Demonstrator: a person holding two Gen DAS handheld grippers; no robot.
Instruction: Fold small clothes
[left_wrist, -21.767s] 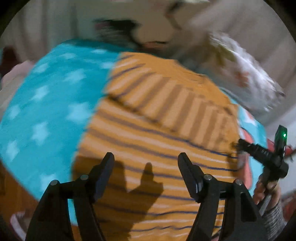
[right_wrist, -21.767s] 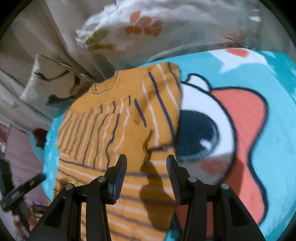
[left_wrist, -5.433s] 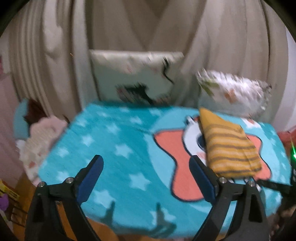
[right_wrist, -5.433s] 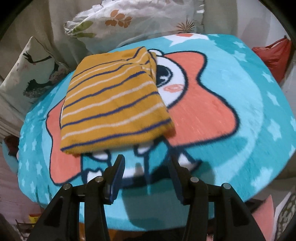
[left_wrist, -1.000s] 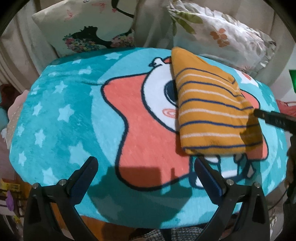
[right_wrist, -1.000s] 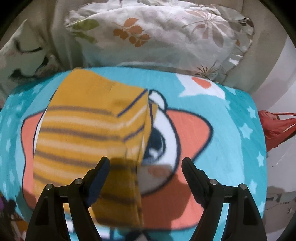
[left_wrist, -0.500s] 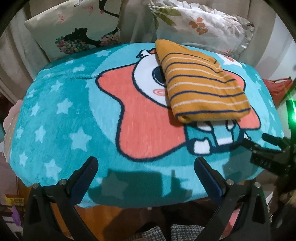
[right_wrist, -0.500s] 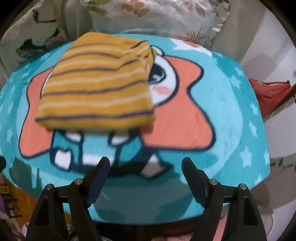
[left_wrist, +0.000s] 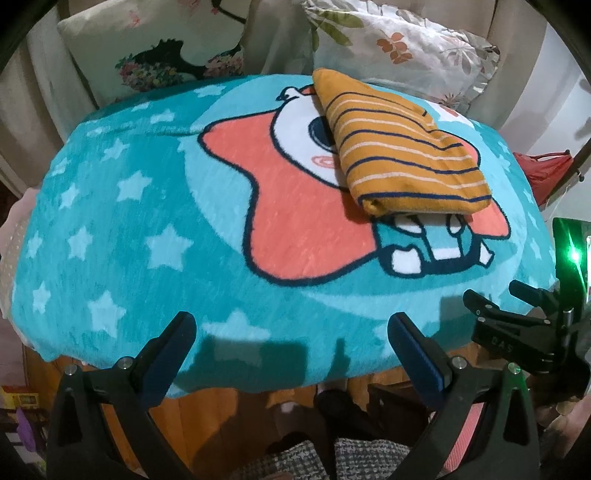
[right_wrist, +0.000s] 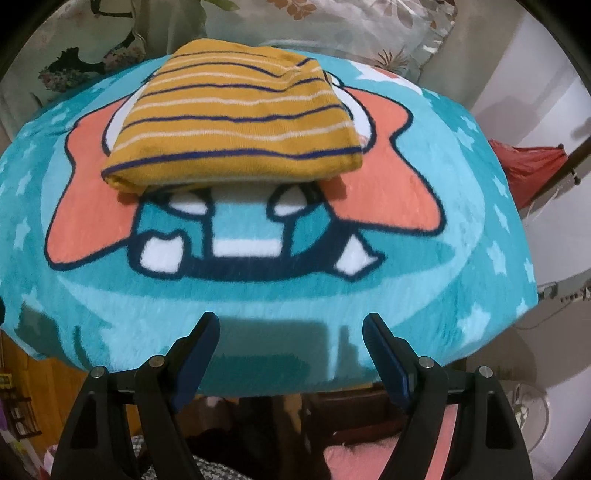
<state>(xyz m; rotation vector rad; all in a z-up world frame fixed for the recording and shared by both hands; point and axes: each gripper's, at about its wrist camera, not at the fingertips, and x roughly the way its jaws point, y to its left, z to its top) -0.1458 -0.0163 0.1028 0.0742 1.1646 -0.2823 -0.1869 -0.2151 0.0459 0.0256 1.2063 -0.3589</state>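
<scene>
A mustard-yellow top with navy and white stripes (left_wrist: 402, 147) lies folded into a thick rectangle on the far right part of a teal star-print blanket (left_wrist: 147, 206); it also shows in the right wrist view (right_wrist: 236, 118), at the far middle. My left gripper (left_wrist: 291, 332) is open and empty, held off the blanket's near edge. My right gripper (right_wrist: 291, 328) is open and empty, also back at the near edge; it shows in the left wrist view (left_wrist: 517, 310) at the lower right.
Two printed pillows (left_wrist: 162, 62) (left_wrist: 399, 48) lean against curtains behind the blanket. A red bag (right_wrist: 528, 170) hangs at the right. The blanket covers a wooden table whose front edge (left_wrist: 207, 402) shows below. A checkered cloth (left_wrist: 332, 461) is under the grippers.
Both grippers have pulled back from the folded top toward the near edge of the blanket and stayed open. The top has not moved.
</scene>
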